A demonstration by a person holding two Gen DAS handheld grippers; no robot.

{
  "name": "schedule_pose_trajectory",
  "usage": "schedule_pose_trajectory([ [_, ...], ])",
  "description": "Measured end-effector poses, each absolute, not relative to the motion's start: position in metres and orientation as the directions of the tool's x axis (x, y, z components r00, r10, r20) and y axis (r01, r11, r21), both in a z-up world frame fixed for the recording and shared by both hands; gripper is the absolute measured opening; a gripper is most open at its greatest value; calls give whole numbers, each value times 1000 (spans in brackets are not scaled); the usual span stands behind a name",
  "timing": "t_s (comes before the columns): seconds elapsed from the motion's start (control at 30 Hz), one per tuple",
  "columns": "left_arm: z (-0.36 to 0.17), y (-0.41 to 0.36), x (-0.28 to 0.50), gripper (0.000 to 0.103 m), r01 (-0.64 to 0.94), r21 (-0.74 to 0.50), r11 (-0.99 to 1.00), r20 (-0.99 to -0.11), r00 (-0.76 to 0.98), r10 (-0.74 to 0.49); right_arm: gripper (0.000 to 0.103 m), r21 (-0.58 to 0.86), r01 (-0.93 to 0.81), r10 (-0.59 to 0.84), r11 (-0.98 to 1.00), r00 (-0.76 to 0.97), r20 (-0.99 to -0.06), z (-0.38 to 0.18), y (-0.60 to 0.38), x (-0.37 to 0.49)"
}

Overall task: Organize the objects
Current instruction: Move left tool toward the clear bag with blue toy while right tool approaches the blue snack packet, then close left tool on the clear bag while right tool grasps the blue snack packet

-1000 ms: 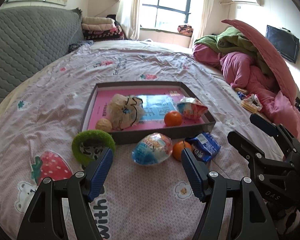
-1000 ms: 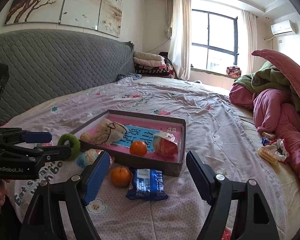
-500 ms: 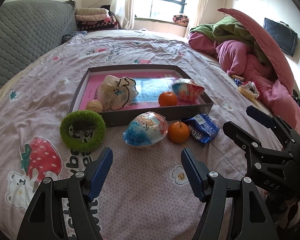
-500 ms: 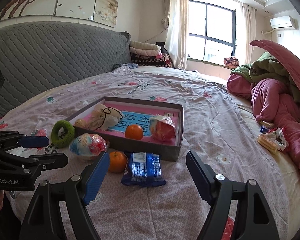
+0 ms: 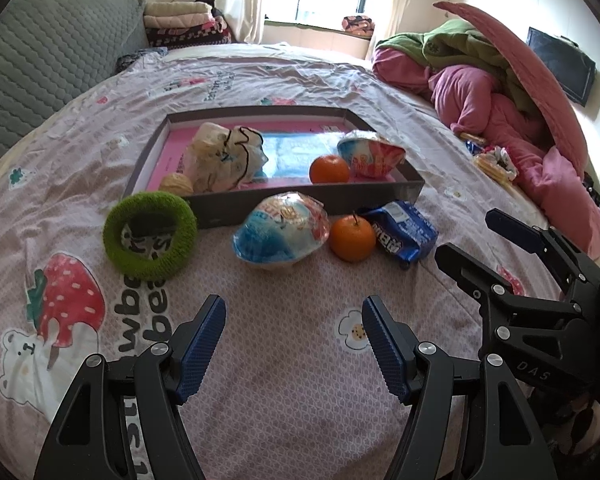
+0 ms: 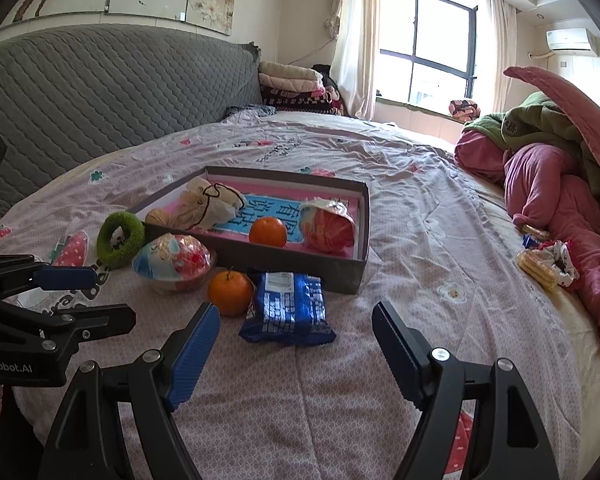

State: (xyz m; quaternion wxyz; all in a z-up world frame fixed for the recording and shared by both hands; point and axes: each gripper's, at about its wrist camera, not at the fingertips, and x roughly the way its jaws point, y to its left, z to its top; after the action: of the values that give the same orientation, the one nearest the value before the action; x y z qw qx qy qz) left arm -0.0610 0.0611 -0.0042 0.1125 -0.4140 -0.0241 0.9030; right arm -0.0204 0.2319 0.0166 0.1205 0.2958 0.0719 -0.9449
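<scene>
Tray wall before tan ball

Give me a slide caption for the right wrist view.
Open right gripper hovers before blue snack packet and orange beside tray.

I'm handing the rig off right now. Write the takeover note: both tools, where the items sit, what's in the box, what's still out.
Left tool: open, empty, above the bedspread, short of the items.
Right tool: open, empty, facing the blue snack packet.
In the box: drawstring pouch, small tan ball, one orange, one wrapped snack cup.
Still on the bed in front of the box: green ring, second wrapped snack cup, second orange, the blue snack packet.
Left to do: probably move those four into the box.
</scene>
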Motion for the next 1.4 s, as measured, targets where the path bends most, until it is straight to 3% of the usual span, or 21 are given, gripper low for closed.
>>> schedule_pose_trajectory([
  [0.6,-33,69,-63,72,-197,-145,-970,-777,-584,234,78,-65,269,-165,-961,-744,-648,-4,229,-31],
  [1.4,-38,59,-100,72,-175,-151,-973,-747,-624,228,78,-19,271,-186,-962,-708,-681,-19,228,-52],
])
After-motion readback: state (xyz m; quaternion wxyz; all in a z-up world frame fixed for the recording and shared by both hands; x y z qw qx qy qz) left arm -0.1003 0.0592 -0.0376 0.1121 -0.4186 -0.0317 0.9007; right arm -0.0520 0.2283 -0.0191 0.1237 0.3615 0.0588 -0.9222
